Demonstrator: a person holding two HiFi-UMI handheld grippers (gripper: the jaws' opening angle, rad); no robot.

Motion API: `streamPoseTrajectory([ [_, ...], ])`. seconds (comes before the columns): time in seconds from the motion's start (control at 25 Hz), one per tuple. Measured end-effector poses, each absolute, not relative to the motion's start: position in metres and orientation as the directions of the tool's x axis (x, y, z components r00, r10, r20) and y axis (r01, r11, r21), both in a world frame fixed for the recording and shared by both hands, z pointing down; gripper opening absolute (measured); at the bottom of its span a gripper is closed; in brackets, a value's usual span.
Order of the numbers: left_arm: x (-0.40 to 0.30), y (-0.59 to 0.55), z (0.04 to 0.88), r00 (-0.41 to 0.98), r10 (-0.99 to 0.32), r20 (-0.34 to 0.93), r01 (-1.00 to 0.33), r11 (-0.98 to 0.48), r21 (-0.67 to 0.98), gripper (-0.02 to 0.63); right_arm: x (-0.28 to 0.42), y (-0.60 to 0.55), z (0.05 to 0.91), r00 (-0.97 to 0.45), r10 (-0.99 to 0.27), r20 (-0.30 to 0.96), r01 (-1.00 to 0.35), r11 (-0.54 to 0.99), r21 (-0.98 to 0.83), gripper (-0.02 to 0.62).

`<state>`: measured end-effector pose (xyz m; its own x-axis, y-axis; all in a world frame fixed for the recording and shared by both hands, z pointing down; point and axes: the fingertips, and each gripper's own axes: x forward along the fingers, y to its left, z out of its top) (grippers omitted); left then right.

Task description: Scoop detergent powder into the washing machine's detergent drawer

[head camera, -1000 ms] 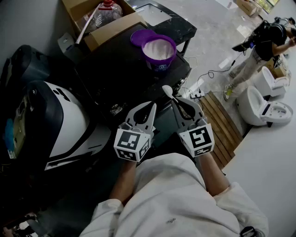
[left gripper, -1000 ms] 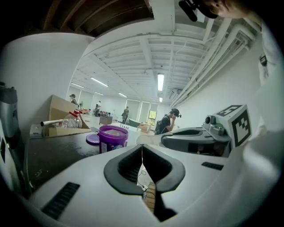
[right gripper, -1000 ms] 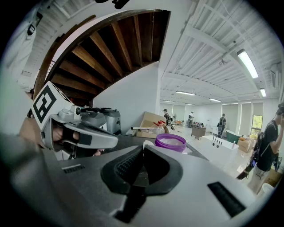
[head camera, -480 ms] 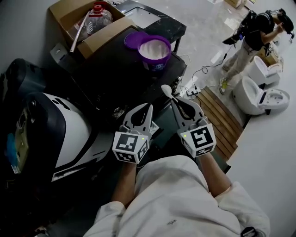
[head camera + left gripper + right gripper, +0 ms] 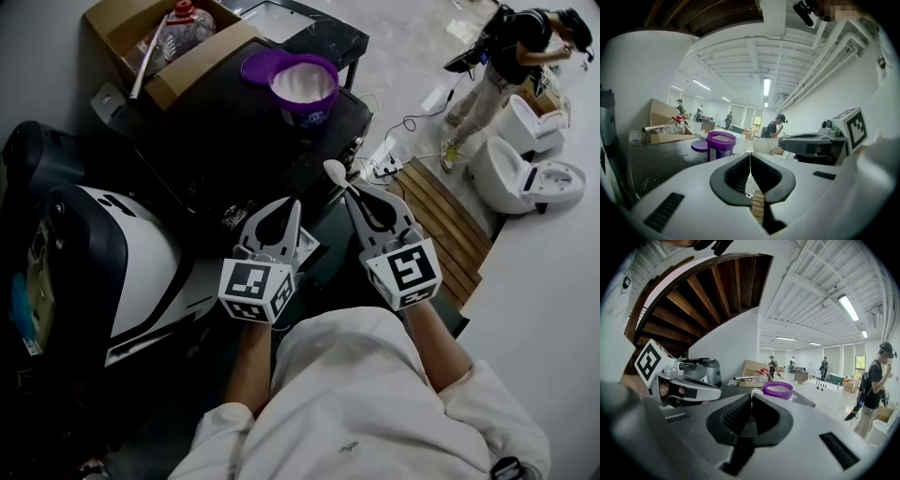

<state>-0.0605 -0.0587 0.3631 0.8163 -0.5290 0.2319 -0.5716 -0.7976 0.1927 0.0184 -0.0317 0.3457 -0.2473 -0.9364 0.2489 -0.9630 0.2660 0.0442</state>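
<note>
Barely moved, right gripper (image 5: 356, 193) pinching a white plastic scoop (image 5: 335, 172) should dip squarely into the open purple powder tub (image 5: 305, 116); left gripper (image 5: 292, 206) pressed together.

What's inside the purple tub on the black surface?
White powder fills the purple tub close to its rim; its lid lies beside it. The spoon is in the right hand-held gripper, not in it. Anything under the powder's surface is hidden.

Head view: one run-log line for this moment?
left gripper: shut, empty | right gripper: shut on white scoop | purple tub: open, powder showing, lid beside it
</note>
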Motion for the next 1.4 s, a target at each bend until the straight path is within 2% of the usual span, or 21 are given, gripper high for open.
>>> streamPoseTrajectory([
  [0.44, -0.065, -0.073, 0.367, 0.776, -0.577, 0.255, -0.625, -0.758, 0.187, 0.018, 0.030, -0.045, 0.344, -0.271, -0.932, 0.241, -0.957, 0.288, 0.037, 0.012],
  [1.4, -0.002, -0.127, 0.352, 0.748, -0.614, 0.253, -0.659, -0.735, 0.162, 0.018, 0.083, -0.117, 0.326, -0.347, -0.913, 0.212, -0.930, 0.364, 0.045, 0.012],
])
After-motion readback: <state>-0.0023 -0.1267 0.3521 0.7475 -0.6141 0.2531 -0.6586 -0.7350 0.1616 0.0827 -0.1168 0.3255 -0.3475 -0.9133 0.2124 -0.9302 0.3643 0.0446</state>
